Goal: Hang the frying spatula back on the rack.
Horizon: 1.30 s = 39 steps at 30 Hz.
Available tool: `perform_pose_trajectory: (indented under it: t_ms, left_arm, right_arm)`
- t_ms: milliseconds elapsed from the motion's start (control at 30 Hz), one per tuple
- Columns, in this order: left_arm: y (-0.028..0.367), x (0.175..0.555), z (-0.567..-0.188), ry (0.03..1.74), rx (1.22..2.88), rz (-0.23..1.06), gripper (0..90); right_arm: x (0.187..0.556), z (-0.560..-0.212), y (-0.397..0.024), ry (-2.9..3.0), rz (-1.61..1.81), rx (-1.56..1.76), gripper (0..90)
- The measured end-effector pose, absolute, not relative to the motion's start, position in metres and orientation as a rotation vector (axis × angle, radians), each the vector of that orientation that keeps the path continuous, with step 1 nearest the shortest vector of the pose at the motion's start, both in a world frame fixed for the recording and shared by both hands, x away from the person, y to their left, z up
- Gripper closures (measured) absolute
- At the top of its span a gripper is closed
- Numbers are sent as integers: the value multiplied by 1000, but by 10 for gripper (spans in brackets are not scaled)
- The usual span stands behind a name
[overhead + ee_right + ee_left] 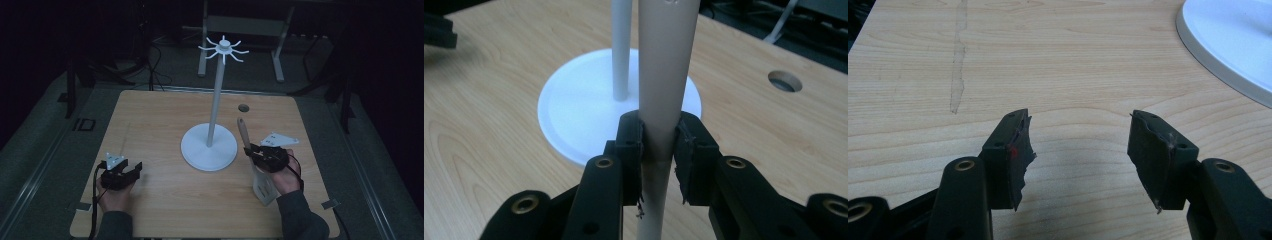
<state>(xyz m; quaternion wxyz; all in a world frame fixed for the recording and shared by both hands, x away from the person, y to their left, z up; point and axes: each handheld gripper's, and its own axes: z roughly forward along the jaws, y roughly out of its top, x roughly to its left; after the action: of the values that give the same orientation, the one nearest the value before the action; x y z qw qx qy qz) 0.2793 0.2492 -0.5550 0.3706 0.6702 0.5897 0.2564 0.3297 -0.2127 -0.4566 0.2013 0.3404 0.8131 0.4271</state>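
— Spatula [248, 146] handle is clamped in the right gripper [256, 152], blade low near the stand [209, 146] base; a lift is under way, I judge.

— Next likely means raising it toward the hooks [223, 48]. The left gripper [131, 170] rests agape on the table [160, 120], empty.

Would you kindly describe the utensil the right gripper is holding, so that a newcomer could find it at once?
Start at the tall white stand in the middle of the wooden table. Just right of its round base lies a spatula, with the right gripper shut on its handle. It is the one loose utensil on the table: a tan handle pointing away from the person and a pale slotted blade toward them.
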Motion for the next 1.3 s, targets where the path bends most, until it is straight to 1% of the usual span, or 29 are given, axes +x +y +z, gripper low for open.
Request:
perform_pose_trajectory:
  t_ms: [400, 1300]
  left_arm:
    - [249, 279, -555, 1512, 1717, 657, 424]
    - [250, 279, -555, 1512, 1709, 657, 423]
  right_arm:
    - [329, -444, -211, 2182, 1305, 936, 742]
    - [331, -431, -204, 2096, 1452, 917, 741]
